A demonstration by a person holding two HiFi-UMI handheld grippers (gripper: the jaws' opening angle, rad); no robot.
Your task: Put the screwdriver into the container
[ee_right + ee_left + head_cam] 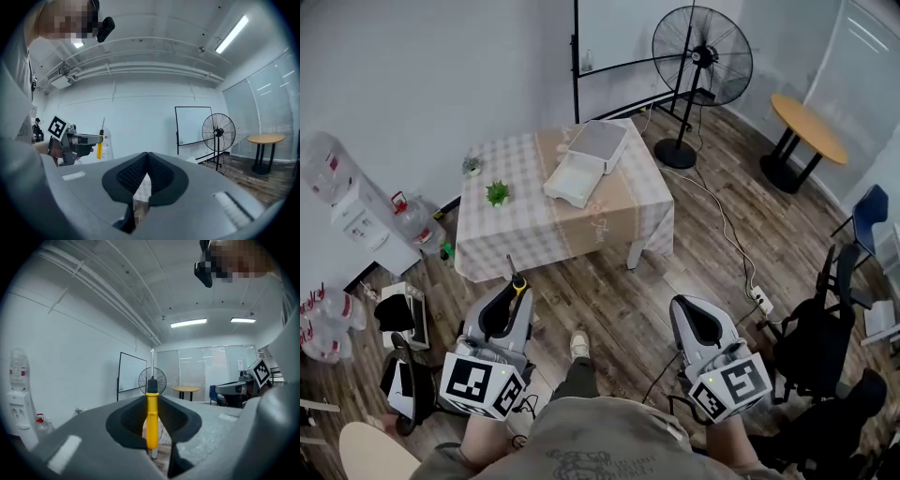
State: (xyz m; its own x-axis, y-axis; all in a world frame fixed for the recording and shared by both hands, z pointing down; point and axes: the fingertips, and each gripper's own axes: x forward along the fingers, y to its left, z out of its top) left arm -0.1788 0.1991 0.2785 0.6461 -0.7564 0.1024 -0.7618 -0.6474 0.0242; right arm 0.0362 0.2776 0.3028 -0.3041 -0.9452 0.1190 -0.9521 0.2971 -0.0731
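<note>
The screwdriver (517, 280), with a yellow handle, black collar and thin metal shaft, stands upright between the jaws of my left gripper (510, 289), which is shut on it. In the left gripper view the screwdriver's handle (152, 420) runs up the middle of the closed jaws. The white container (586, 161) lies open on the checkered table (516, 225), well ahead of both grippers. My right gripper (686, 314) is held low at the right, shut with nothing in it. The right gripper view shows the left gripper (75, 140) holding the screwdriver (100, 145).
A small green plant (497, 194) sits on the table's left side. A standing fan (701, 56) and a round wooden table (806, 127) are beyond it at the right. A water dispenser (356, 211), bottles, dark chairs (825, 328) and a floor cable with a power strip (759, 298) surround me.
</note>
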